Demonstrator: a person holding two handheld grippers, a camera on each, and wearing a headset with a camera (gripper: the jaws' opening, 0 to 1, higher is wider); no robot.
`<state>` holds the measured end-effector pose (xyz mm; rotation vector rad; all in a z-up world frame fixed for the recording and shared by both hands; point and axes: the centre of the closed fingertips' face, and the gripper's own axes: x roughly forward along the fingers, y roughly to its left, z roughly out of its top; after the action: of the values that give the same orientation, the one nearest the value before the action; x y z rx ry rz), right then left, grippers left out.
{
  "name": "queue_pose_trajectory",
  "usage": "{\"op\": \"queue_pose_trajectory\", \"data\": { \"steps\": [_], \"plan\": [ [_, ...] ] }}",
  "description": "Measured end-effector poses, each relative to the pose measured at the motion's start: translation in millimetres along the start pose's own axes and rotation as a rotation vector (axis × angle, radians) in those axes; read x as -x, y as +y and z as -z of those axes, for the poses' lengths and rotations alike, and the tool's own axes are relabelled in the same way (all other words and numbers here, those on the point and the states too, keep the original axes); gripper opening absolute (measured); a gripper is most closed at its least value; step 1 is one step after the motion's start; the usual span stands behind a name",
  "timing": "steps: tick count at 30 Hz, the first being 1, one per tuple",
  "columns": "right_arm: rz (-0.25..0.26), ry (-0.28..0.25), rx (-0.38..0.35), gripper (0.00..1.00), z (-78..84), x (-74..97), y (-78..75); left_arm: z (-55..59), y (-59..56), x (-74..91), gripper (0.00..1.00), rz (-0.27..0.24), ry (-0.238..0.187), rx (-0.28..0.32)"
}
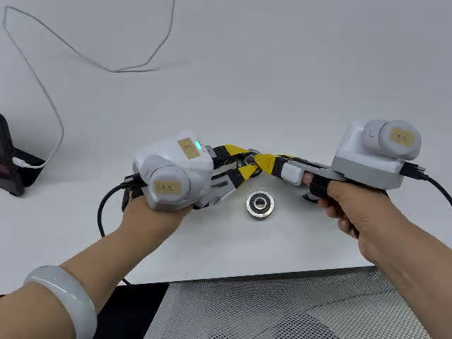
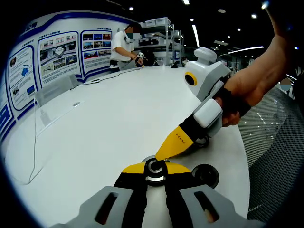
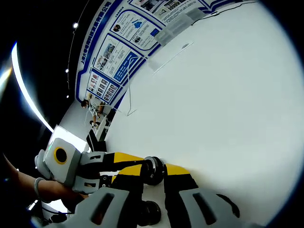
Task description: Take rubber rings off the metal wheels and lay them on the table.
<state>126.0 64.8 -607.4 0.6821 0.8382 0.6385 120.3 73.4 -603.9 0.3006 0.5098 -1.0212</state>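
Note:
A small metal wheel with a black rubber ring hangs above the white table, between both grippers. My left gripper is shut on the wheel, its yellow tips on either side of it. My right gripper meets it from the right, its yellow jaws closed on the ring's edge. In the head view the left gripper crosses tips with the right one. A second wheel lies flat on the table just below them; it also shows in the left gripper view.
A dark round piece lies half hidden under the right hand. A grey cable loops across the far table, and a black device stands at the left edge. A grey mesh surface lies below the table's front edge. A person stands far off.

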Motion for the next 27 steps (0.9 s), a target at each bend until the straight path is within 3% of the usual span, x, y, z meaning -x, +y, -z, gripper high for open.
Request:
{"op": "queue_pose_trajectory", "data": {
  "steps": [14, 19, 27],
  "plan": [
    [-0.034, 0.017, -0.034, 0.15, 1.0, 1.8, -0.2, -0.8, -0.5, 0.4, 0.13, -0.001, -0.005, 0.011],
    [-0.066, 0.024, -0.09, 0.16, 0.6, 3.9, 2.3, -1.0, -0.4, 0.8, 0.13, -0.001, -0.006, 0.013],
    [-0.048, 0.029, -0.069, 0.11, 4.4, 4.7, -1.3, -1.0, -0.5, 1.0, 0.13, 0.0, -0.003, 0.016]
  ]
}}
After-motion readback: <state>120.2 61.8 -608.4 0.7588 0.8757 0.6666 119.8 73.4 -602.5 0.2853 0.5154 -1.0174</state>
